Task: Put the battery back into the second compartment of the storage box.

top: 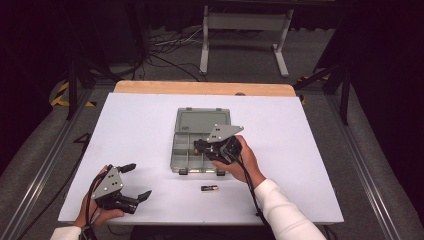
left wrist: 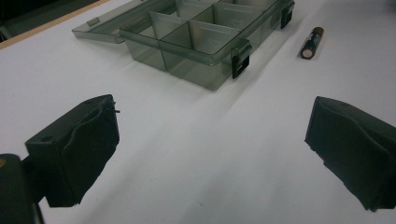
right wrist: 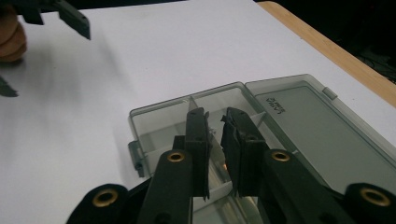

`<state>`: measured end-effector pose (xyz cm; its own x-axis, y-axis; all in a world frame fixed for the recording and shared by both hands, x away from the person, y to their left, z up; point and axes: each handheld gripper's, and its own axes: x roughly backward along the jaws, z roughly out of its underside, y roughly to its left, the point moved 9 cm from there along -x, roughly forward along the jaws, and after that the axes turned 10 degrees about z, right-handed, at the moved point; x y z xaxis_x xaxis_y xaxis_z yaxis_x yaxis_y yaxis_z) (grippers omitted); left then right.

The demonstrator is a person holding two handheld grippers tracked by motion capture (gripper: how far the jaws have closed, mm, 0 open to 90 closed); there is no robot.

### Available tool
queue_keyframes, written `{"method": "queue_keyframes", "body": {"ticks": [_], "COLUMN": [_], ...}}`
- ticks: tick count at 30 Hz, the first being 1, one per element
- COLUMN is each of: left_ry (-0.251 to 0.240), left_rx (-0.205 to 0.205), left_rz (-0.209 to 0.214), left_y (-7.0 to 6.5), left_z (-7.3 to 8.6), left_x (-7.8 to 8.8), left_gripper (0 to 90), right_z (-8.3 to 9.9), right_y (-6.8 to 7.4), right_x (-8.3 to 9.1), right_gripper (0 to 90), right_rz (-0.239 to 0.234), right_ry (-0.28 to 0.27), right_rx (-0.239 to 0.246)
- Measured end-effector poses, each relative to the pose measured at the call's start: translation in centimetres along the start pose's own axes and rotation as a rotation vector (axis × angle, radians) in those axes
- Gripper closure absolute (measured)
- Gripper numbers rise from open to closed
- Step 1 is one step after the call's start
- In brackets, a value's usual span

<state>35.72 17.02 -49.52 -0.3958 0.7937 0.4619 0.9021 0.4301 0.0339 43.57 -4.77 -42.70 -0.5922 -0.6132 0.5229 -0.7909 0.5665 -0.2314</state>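
Organizer box (top: 202, 140) at frame centre on white table (top: 140, 130), lid flat toward top, compartments nearer bottom. Right gripper (right wrist: 215, 126) over compartments, jaws nearly closed, narrow gap, nothing gripped. Battery (top: 209, 188) just below box, apart from it. Left gripper (top: 139, 182) lower left, jaws spread wide, empty.

one open box (top: 202, 125), one battery (top: 209, 188)
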Motion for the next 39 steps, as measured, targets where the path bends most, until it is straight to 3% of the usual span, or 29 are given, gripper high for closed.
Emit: {"method": "queue_keyframes", "body": {"ticks": [5,14,22,30,39], "left_ry": [0.003,0.008,0.01,0.007,0.015], "left_rx": [0.001,0.001,-0.004,0.0,-0.002], "left_rz": [-0.002,0.002,0.006,0.009,0.013], "left_y": [0.0,0.0,-0.2,-0.2,-0.2], "left_z": [0.0,0.1,0.1,0.1,0.2], "left_x": [-0.1,-0.1,-0.2,-0.1,-0.2], "left_gripper": [3.0,2.9,2.9,2.6,2.0], "right_z": [0.5,2.0,3.5,5.2,7.6], "right_y": [0.6,1.8,3.3,4.2,5.8], "right_x": [1.0,2.5,3.7,4.3,4.5], "right_gripper": [78.4,71.0,53.4,34.0,16.4], "right_rz": [-0.001,-0.037,-0.059,-0.044,-0.092], "right_ry": [-0.012,-0.029,-0.015,0.027,0.097], "right_rx": [0.031,0.042,0.066,0.101,0.111]}}
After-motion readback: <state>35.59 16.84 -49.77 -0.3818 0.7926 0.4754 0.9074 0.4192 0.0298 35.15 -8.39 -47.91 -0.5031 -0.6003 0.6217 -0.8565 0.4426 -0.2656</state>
